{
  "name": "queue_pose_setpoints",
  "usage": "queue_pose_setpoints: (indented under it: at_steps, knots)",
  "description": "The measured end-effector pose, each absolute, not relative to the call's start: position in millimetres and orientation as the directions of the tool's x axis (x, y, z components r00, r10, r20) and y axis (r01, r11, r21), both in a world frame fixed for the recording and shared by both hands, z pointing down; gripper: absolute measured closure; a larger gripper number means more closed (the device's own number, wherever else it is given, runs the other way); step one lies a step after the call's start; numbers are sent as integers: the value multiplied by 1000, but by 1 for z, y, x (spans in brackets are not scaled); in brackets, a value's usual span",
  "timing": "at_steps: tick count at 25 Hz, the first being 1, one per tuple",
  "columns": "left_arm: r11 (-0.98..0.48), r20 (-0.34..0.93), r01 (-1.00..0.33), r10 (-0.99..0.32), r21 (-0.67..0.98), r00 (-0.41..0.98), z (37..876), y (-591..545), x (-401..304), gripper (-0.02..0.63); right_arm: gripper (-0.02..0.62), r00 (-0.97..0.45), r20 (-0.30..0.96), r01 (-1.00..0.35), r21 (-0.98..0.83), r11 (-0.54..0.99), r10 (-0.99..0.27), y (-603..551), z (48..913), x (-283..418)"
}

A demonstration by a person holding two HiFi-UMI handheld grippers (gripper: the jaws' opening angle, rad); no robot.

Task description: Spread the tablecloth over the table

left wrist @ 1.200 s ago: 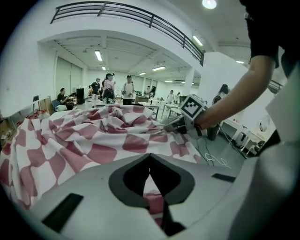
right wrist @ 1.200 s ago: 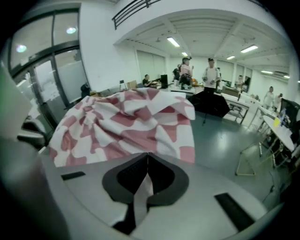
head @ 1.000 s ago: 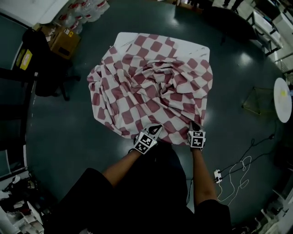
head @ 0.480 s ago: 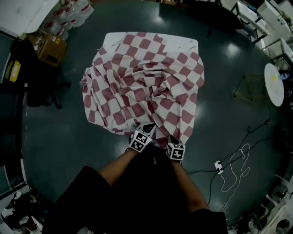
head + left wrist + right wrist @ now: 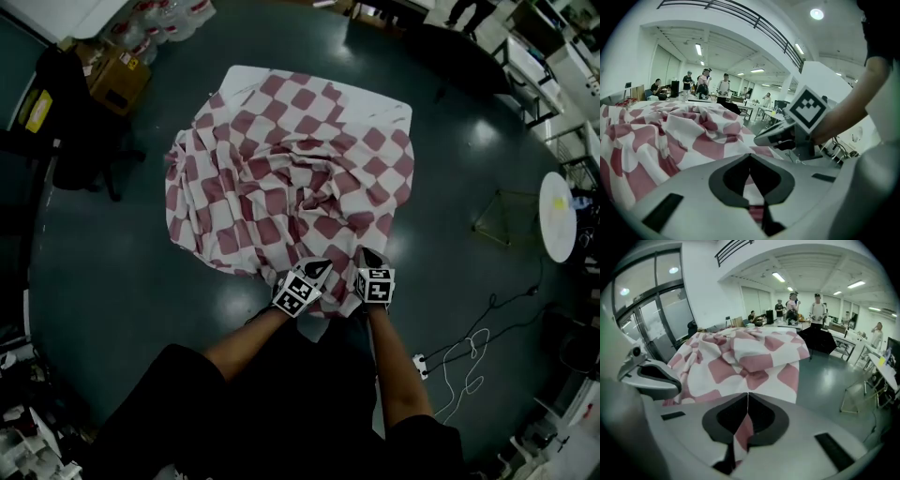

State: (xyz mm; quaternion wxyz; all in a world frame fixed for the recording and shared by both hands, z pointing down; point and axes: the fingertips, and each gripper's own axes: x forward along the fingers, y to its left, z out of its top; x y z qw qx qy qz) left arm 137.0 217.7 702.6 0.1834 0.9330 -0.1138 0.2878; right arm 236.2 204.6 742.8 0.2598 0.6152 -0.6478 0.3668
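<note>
The left claw (image 5: 319, 269) and right claw (image 5: 367, 255), each clenched on the near hem of the tablecloth (image 5: 281, 178), now sit closer together. The tablecloth remains bunched on the counter (image 5: 246, 77).

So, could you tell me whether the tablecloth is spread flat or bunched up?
Bunched up: the tablecloth lies in crumpled folds, leaving far corners of the table bare.

The tablecloth (image 5: 281, 187) is matt, creased cloth — the floor (image 5: 122, 281) glossy.
</note>
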Motion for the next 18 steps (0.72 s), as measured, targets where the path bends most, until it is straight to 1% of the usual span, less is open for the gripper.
queue_pose_setpoints:
  at_steps: [2,5,8,9,11,14,18]
  knots:
    - [-900,601,-349,-131,262,788,708,217,153,598,578,-161,817,-984,-174,29,-554,205,764,245]
    - [-865,642,-438,-195,244,742,723,213,170,598,578,-230,825,-972,-215,90,-516,216,777,242]
    - [-824,678,-522,-257,218,689,739,204,182,598,578,-363,820,-929,-279,245,-442,226,778,217]
    - [-808,688,-549,-275,213,672,743,202,184,598,578,-396,805,-913,-297,279,-441,226,774,216]
    - [-775,695,-596,-310,211,649,745,201,191,598,578,-421,764,-904,-309,295,-489,216,761,233]
    - [-730,692,-649,-356,215,629,744,199,202,598,578,-408,718,-913,-304,273,-564,183,745,276]
    - [-670,679,-702,-400,242,616,739,196,206,598,578,-365,728,-930,-262,256,-580,143,735,323]
